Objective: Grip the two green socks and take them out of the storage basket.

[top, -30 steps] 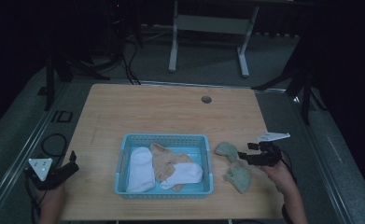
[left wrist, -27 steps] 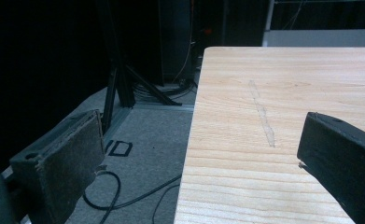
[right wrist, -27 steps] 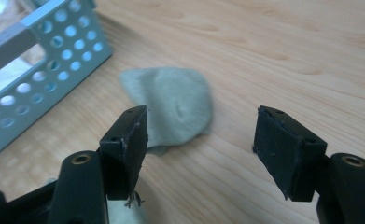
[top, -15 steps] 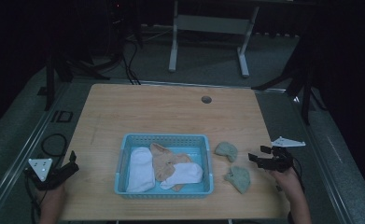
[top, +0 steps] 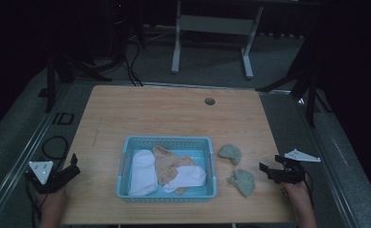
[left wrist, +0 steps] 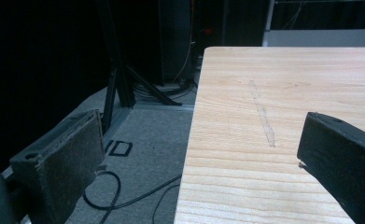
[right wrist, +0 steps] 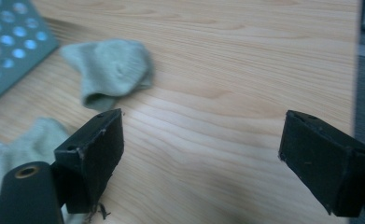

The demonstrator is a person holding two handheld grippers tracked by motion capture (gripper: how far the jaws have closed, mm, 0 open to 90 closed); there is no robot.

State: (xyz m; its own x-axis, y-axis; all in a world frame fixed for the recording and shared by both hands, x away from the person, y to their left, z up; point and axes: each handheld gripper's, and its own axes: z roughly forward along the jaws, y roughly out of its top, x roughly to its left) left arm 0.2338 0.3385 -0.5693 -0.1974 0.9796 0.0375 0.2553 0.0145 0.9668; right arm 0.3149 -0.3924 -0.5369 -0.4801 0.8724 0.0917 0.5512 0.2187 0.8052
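No word, brand or number can be read; the sole sign is a white rectangular outline mark (left wrist: 118,149) on the grey floor, lower left of the left gripper view.

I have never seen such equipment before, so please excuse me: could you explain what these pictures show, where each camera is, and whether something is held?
A person sits at a light wooden table and holds a hand tool with two black jaws in each hand. One picture comes from a fixed camera above the person, looking down. The other two come from small cameras riding on the tools, looking along their jaws.

On the table stands a light blue plastic basket with two white socks and a tan cloth inside. Right of it lie two small grey-green socks, apart from each other.

The left gripper rests open at the table's left edge, holding nothing. The right gripper has just been opening; its jaws stand wide, nothing between them, beside the green socks.
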